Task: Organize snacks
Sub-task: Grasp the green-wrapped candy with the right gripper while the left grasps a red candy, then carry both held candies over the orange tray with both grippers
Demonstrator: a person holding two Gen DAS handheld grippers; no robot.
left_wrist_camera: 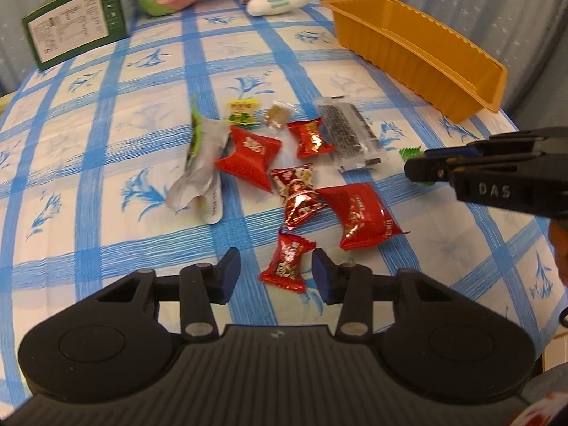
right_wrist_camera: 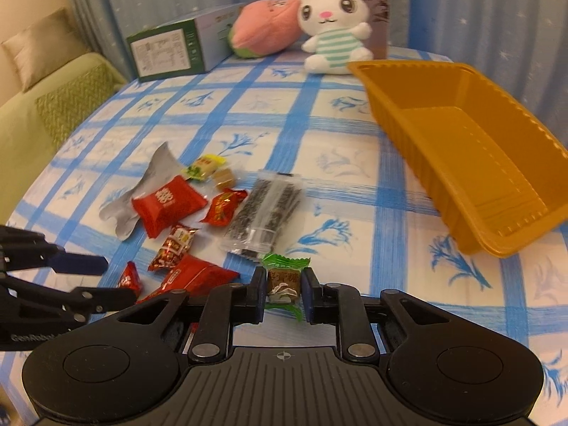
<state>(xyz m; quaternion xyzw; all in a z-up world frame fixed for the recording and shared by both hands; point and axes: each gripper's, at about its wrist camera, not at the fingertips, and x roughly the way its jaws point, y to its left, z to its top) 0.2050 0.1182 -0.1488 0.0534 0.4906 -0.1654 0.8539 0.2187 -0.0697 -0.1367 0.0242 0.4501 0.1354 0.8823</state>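
Several wrapped snacks lie in a heap on the blue checked tablecloth [left_wrist_camera: 106,113]. A small red candy [left_wrist_camera: 285,262] lies between the fingers of my left gripper [left_wrist_camera: 276,273], which is open, its pads clear of the wrapper on both sides. In the right wrist view that left gripper [right_wrist_camera: 120,280] reaches in from the left around the same red candy [right_wrist_camera: 129,278]. My right gripper [right_wrist_camera: 284,293] is shut on a green-wrapped candy [right_wrist_camera: 284,278] low over the cloth. From the left wrist view the right gripper [left_wrist_camera: 417,163] comes in from the right, with the green candy [left_wrist_camera: 408,152] mostly hidden behind it.
An empty orange tray [right_wrist_camera: 408,67] sits at the right, also seen as the orange tray [left_wrist_camera: 419,46]. Red packets [left_wrist_camera: 358,216], a dark seaweed pack [right_wrist_camera: 266,209] and a torn silver wrapper [left_wrist_camera: 202,163] fill the middle. A green box [right_wrist_camera: 167,49] and plush toys [right_wrist_camera: 330,21] stand at the back.
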